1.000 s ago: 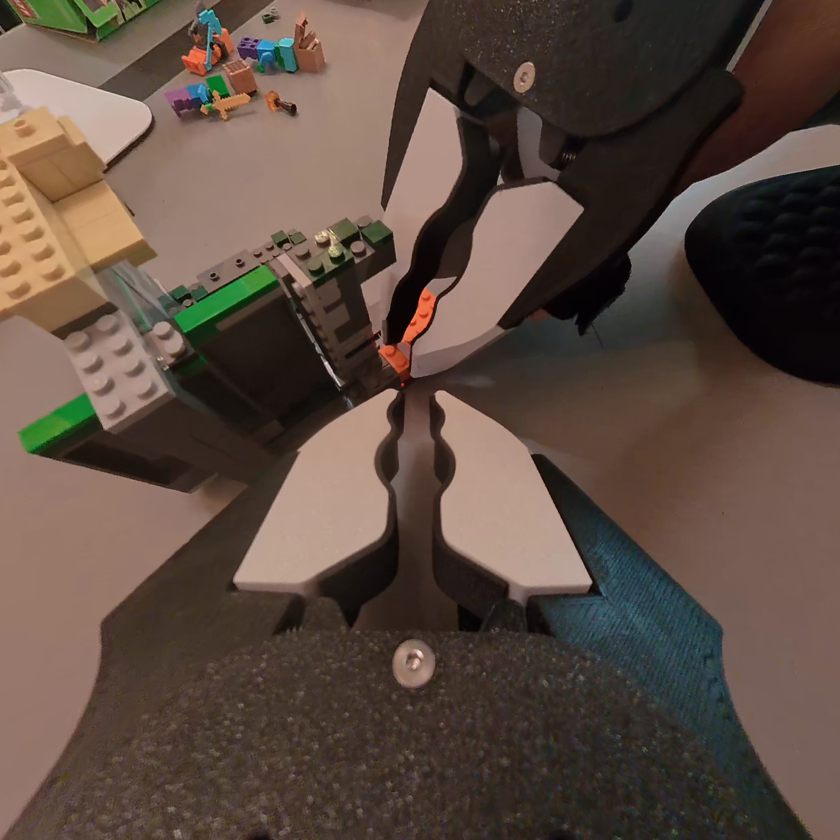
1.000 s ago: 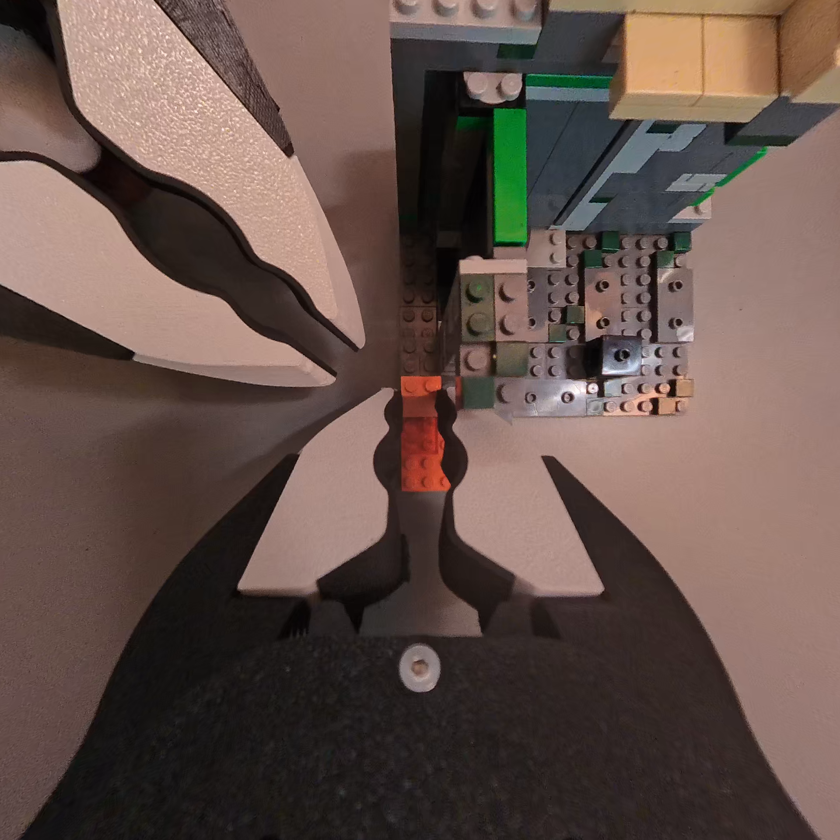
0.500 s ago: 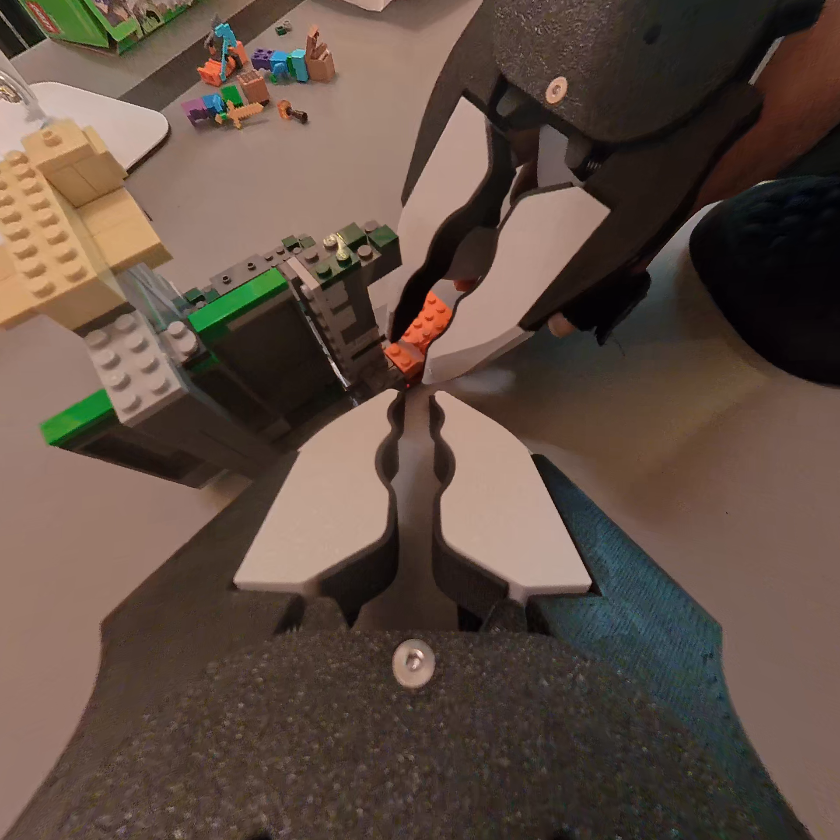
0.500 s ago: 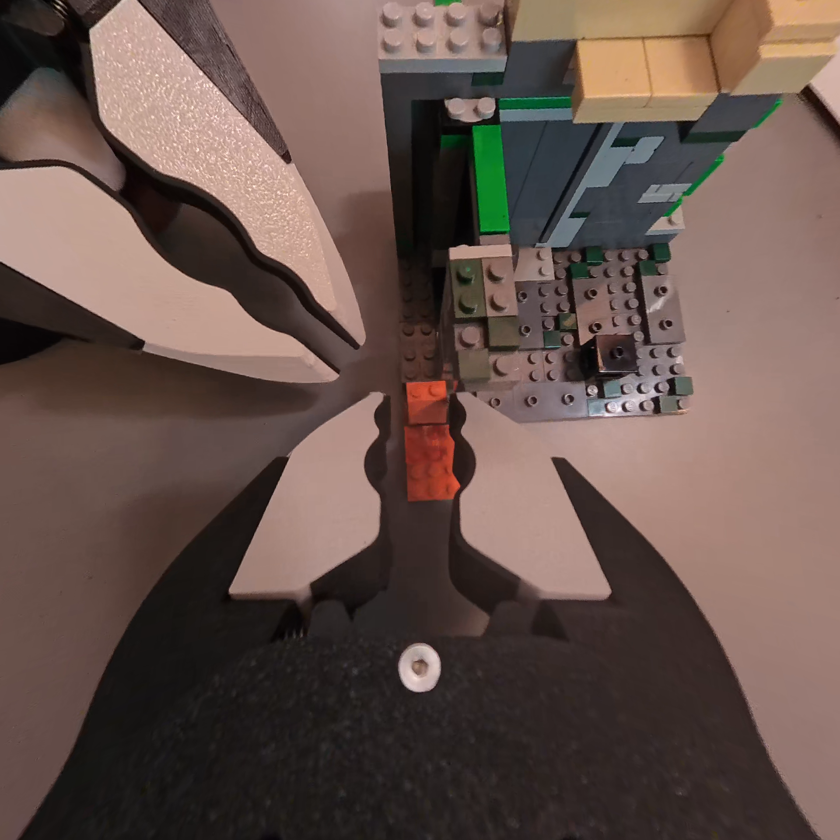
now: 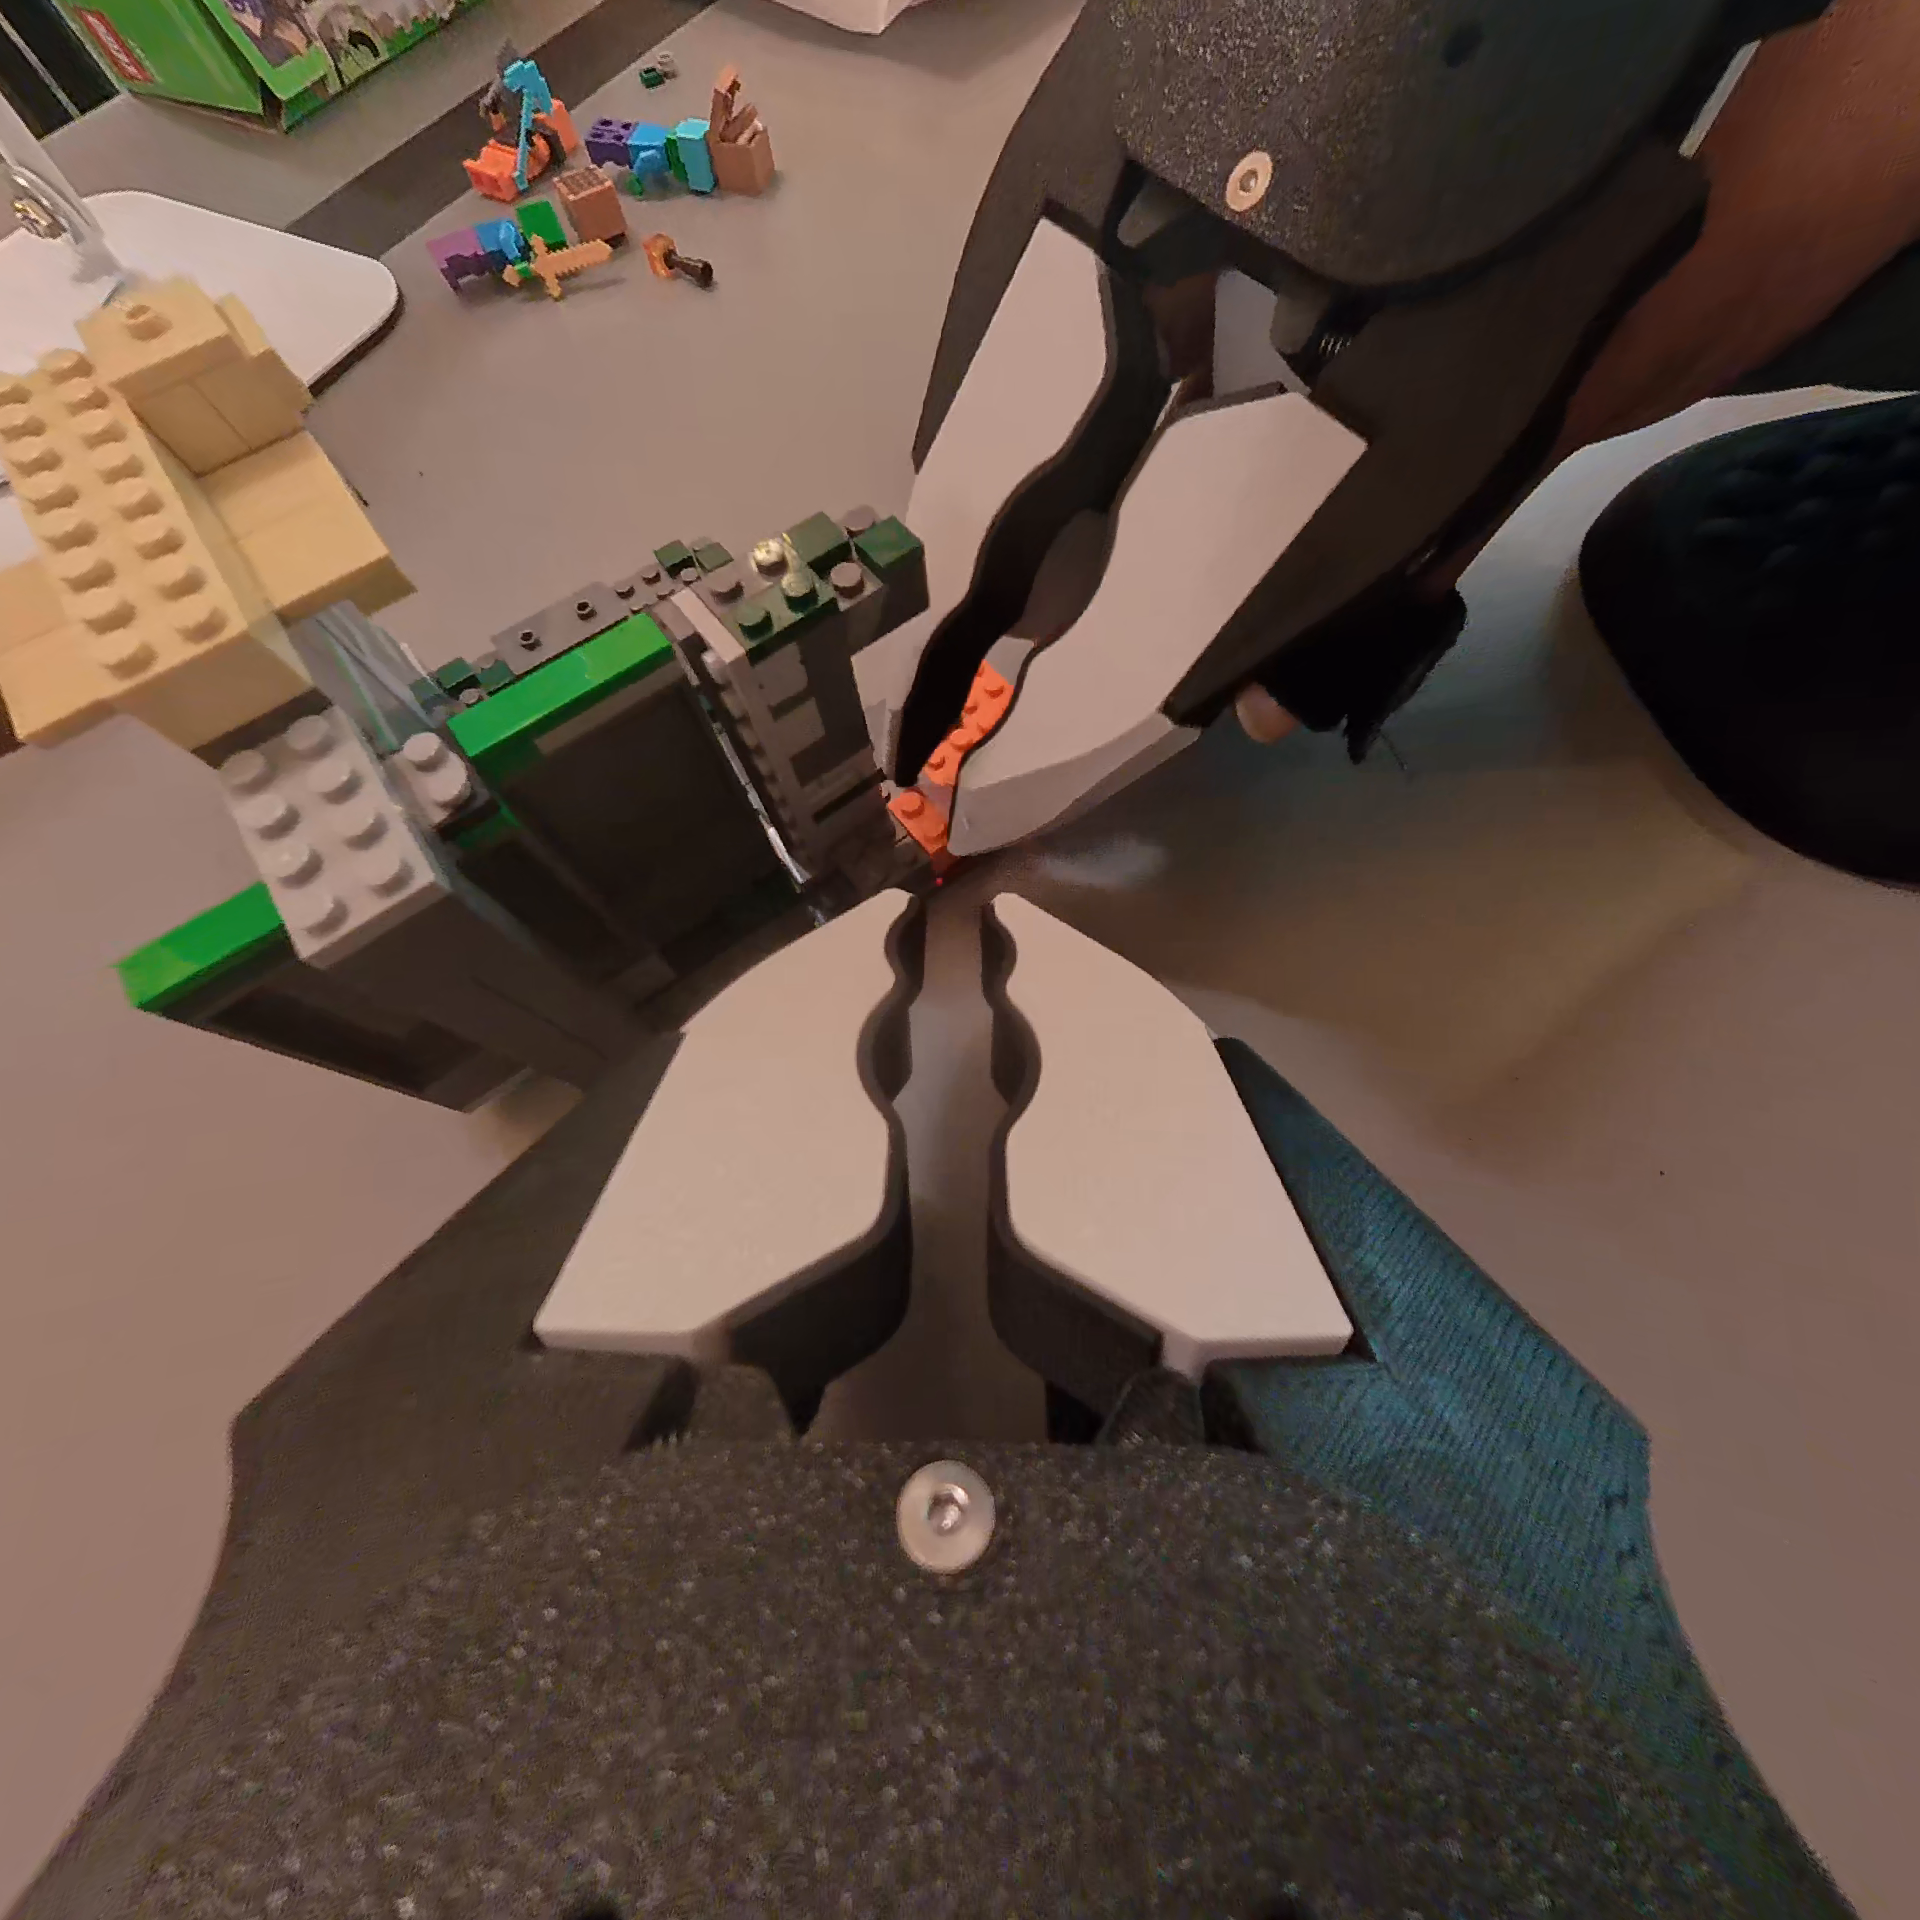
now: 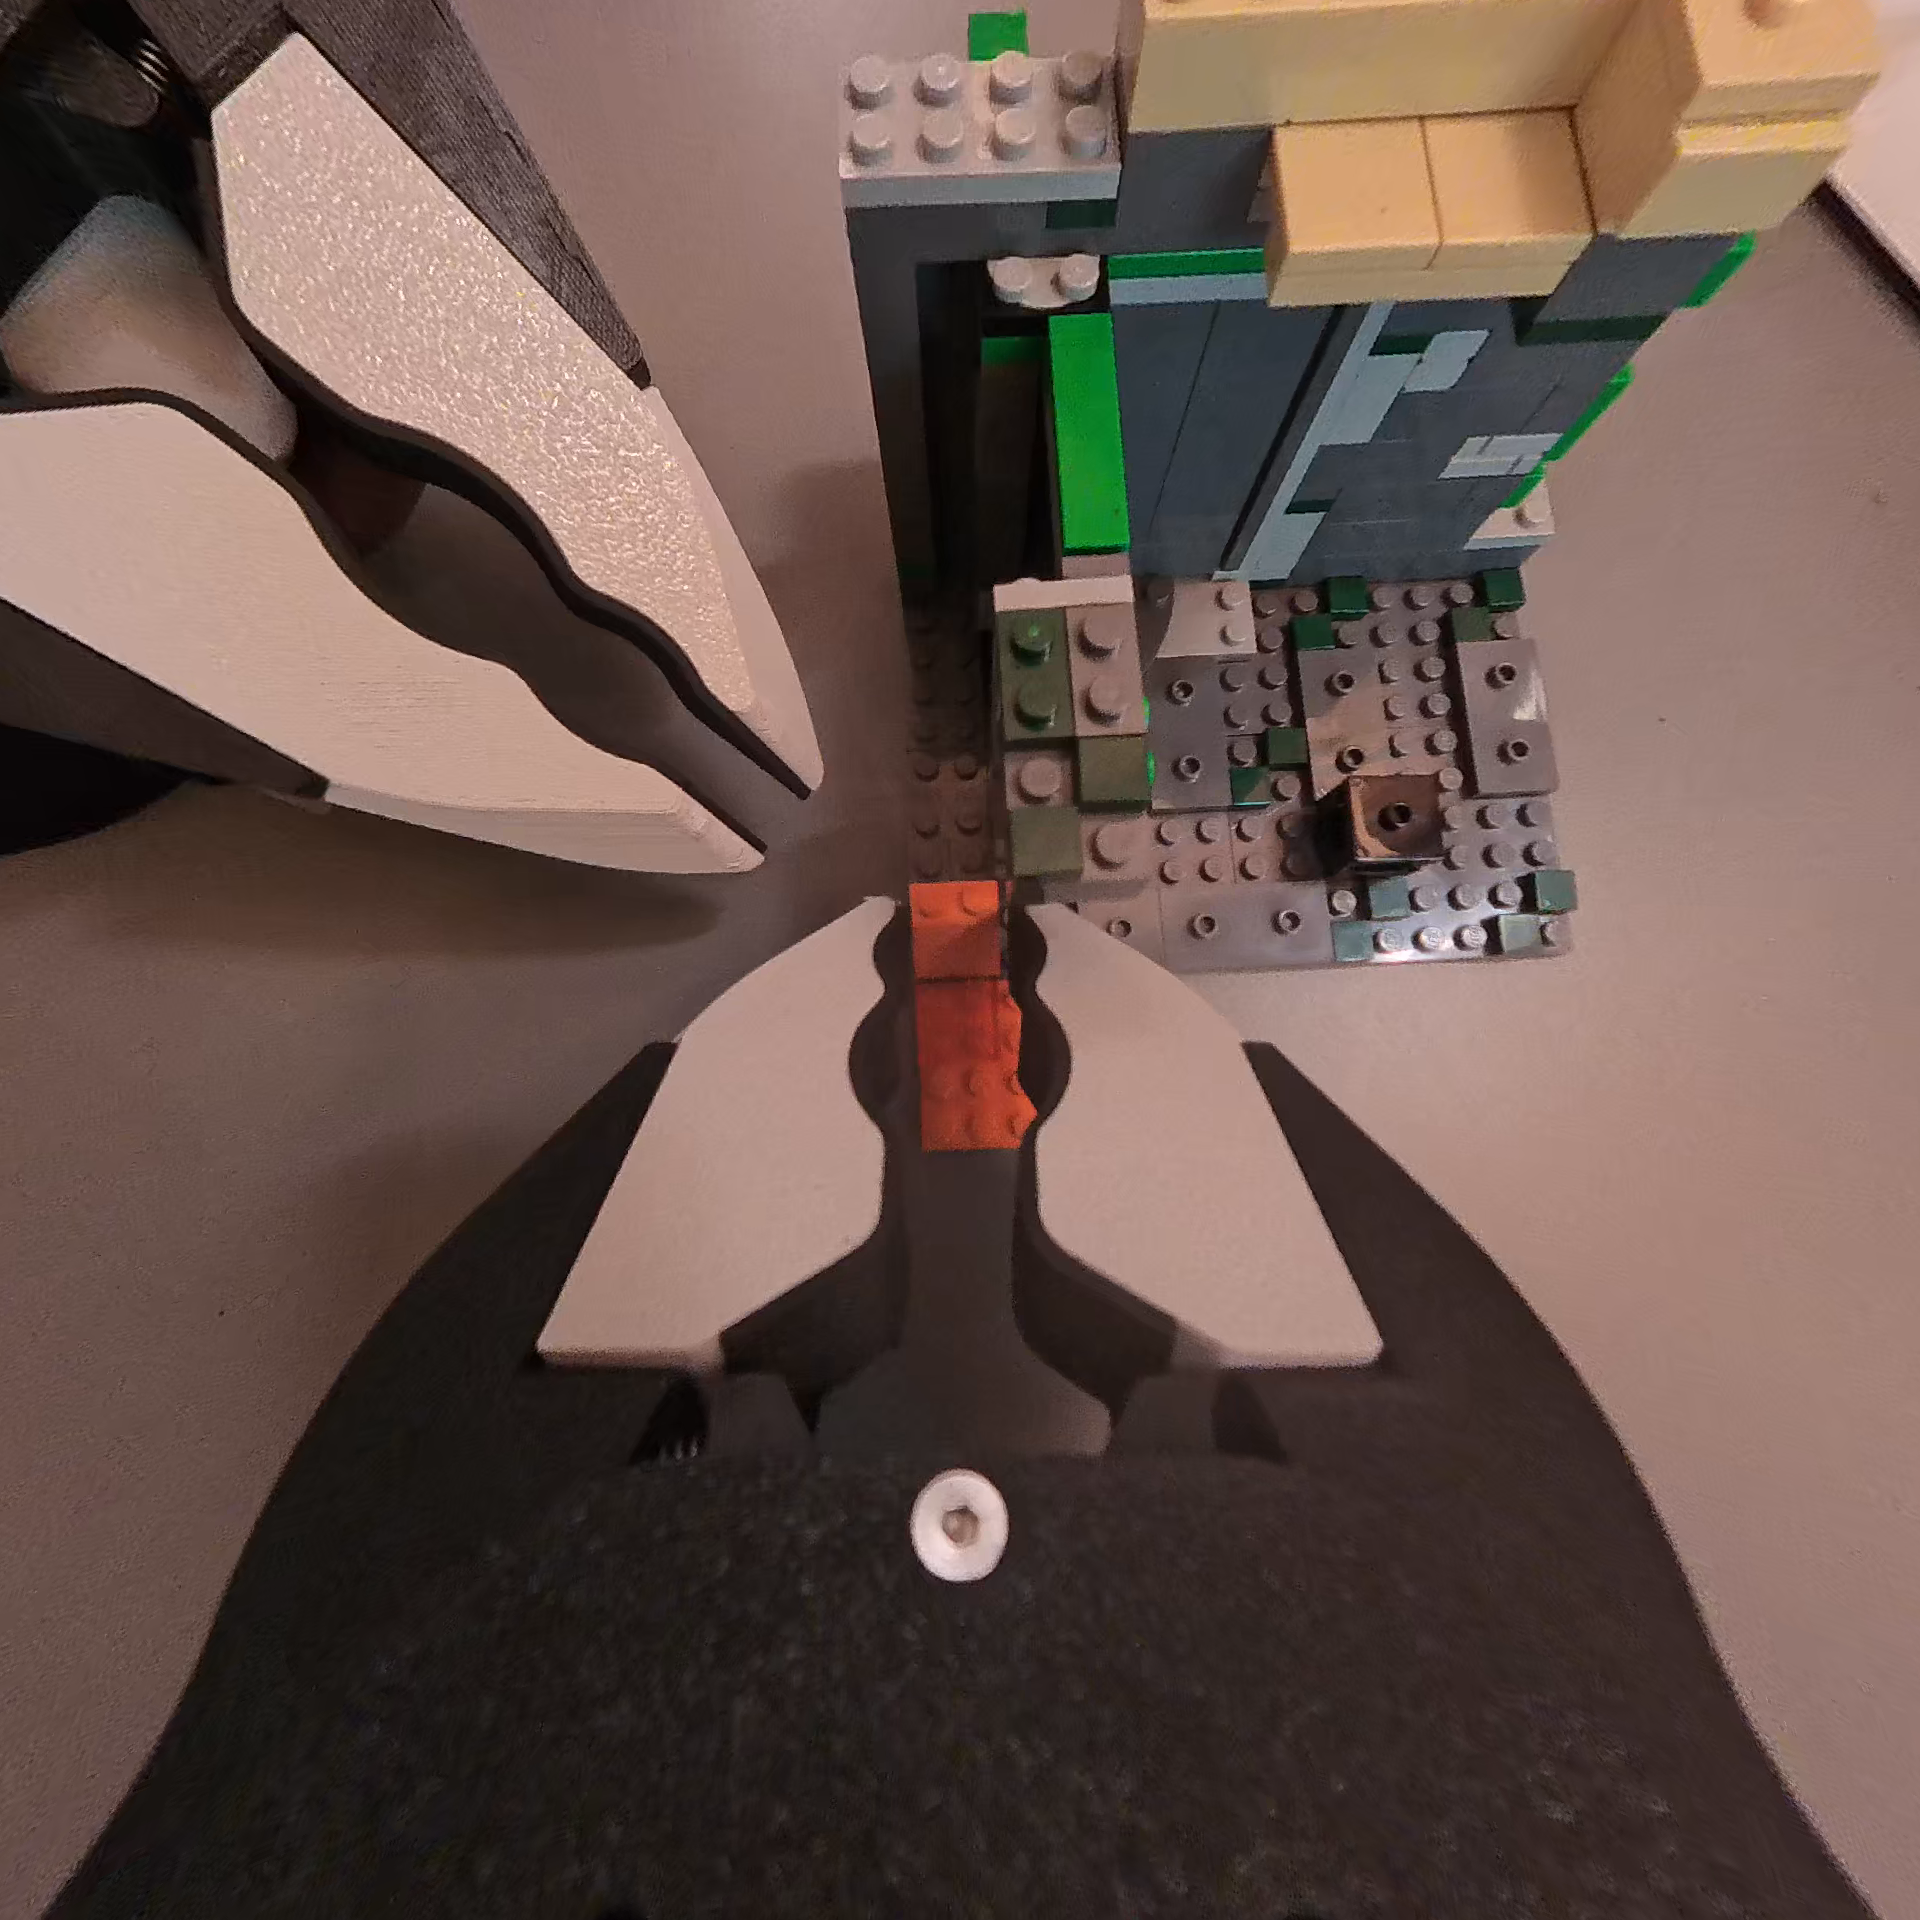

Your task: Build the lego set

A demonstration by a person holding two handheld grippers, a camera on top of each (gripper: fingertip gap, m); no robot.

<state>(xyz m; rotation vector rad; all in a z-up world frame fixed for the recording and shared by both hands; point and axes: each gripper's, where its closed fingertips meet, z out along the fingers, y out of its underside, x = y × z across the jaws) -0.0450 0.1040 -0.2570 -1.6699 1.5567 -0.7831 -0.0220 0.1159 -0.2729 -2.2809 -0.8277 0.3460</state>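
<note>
While my right gripper (image 6: 961,920) pinches an orange plate (image 6: 971,1065) between its fingers, the plate's front end sits against the near-left corner of the build (image 6: 1226,748), on the dark strip of studs there. From the left wrist view I see that same plate (image 5: 961,732) slanting down to the foot of the grey-and-green wall (image 5: 800,707), with the right gripper (image 5: 940,821) coming in from above. My left gripper (image 5: 945,914) holds nothing; its fingers stand a narrow gap apart, tips just short of the build's corner, close to the plate but not touching it as far as I can tell. On the grey table (image 5: 1351,1091) the build stands with a tan block section (image 5: 156,520) at its far side. Well apart, loose coloured pieces (image 5: 592,197) lie near a green box (image 5: 260,52), and a white board (image 5: 260,291) lies beside the tan section.
</note>
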